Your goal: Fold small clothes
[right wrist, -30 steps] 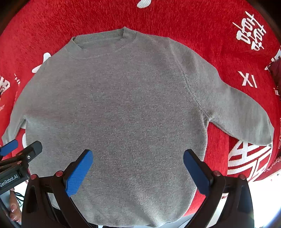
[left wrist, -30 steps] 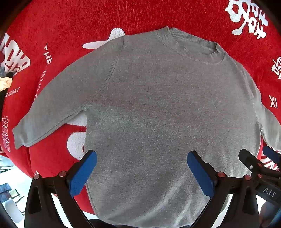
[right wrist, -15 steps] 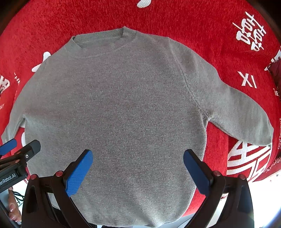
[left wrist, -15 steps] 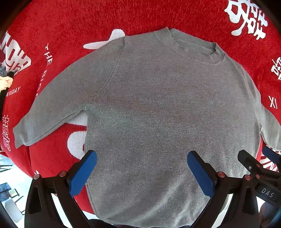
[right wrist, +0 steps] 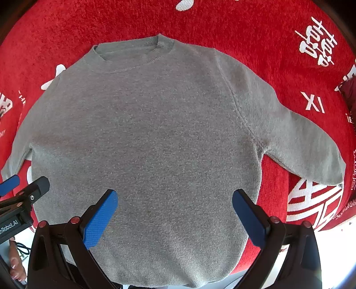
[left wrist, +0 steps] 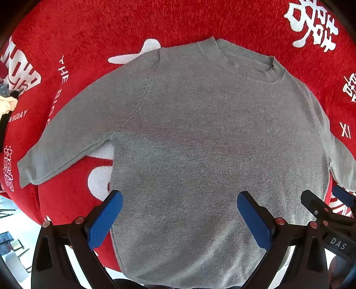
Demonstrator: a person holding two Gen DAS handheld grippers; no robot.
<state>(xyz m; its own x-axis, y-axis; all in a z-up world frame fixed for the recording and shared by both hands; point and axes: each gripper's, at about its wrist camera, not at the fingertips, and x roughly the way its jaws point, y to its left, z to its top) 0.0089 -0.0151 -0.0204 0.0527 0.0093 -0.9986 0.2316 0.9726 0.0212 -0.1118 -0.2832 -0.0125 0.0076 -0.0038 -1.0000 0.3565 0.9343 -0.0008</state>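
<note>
A small grey knit sweater (left wrist: 200, 137) lies flat and face up on a red cloth, collar far, hem near, both sleeves spread out to the sides. It also fills the right wrist view (right wrist: 155, 133). My left gripper (left wrist: 179, 211) is open and empty, hovering above the lower left part of the body near the hem. My right gripper (right wrist: 174, 210) is open and empty above the lower right part. The right gripper shows at the right edge of the left wrist view (left wrist: 322, 211); the left gripper shows at the left edge of the right wrist view (right wrist: 24, 195).
The red cloth (left wrist: 155, 20) with white lettering covers the surface under the sweater (right wrist: 267, 26). Its near edge drops off by the hem. A small heap of other cloth (left wrist: 6, 102) lies at the far left. A dark red item (right wrist: 349, 93) sits at the right edge.
Almost nothing: both grippers stay open above the hem area and the sweater lies as before, with only a very slight shift of view.
</note>
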